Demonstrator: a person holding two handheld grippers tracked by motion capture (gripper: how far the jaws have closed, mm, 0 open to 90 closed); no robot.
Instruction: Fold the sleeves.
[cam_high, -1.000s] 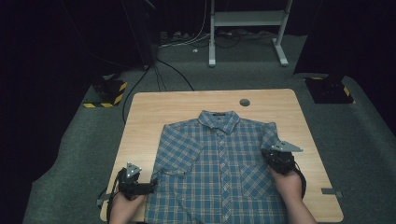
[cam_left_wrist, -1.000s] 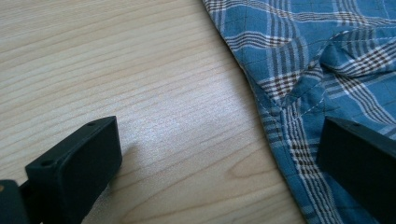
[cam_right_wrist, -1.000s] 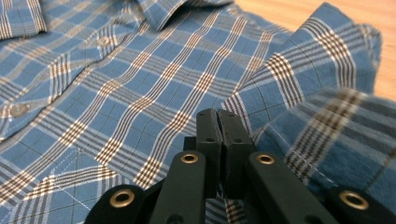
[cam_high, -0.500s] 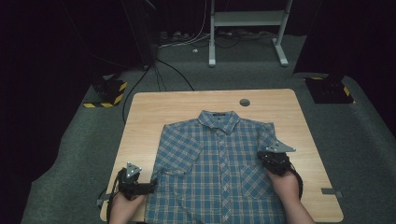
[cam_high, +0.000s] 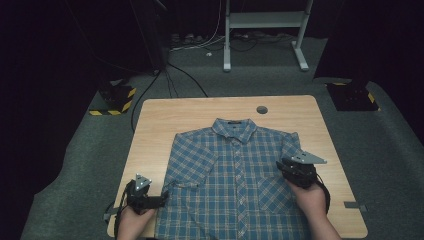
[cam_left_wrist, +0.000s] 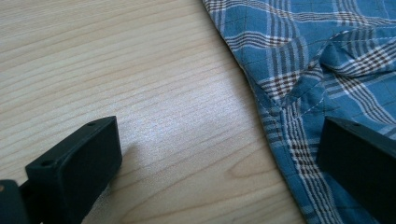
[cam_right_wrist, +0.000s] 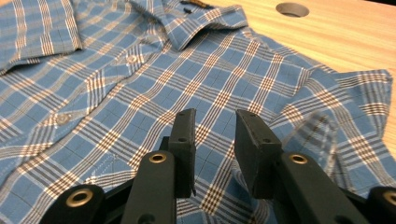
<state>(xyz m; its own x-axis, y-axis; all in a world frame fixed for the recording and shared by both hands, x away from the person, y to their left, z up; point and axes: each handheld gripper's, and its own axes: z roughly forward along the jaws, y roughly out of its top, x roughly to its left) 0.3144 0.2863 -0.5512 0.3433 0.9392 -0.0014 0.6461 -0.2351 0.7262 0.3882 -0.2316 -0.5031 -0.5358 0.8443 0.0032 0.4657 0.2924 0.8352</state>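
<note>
Here the plaid shirt (cam_high: 235, 185) is lying flat on the desk (cam_high: 165, 120). The right gripper (cam_high: 296, 171) is hovering over it, jaws just opening, gripping nothing; the left gripper (cam_high: 159, 199) is spread wide, straddling the shirt's edge.

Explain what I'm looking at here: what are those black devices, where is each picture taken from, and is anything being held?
No robot arm here: a person holds a hand-operated two-jaw gripper in each hand. The high view looks down from above the person's side of a wooden table; the left gripper is at the picture's left, the right gripper at its right. The other two pictures come from cameras riding on the grippers, looking along their black jaws.

A blue plaid button-up shirt lies flat, front up, collar pointing away from the person. A round hole sits in the tabletop beyond it.

Nothing is held. The left gripper's jaws stand wide apart at the shirt's edge. The right gripper's jaws have just been opening, with a gap and no cloth pinched between them, over the shirt's right side.
</note>
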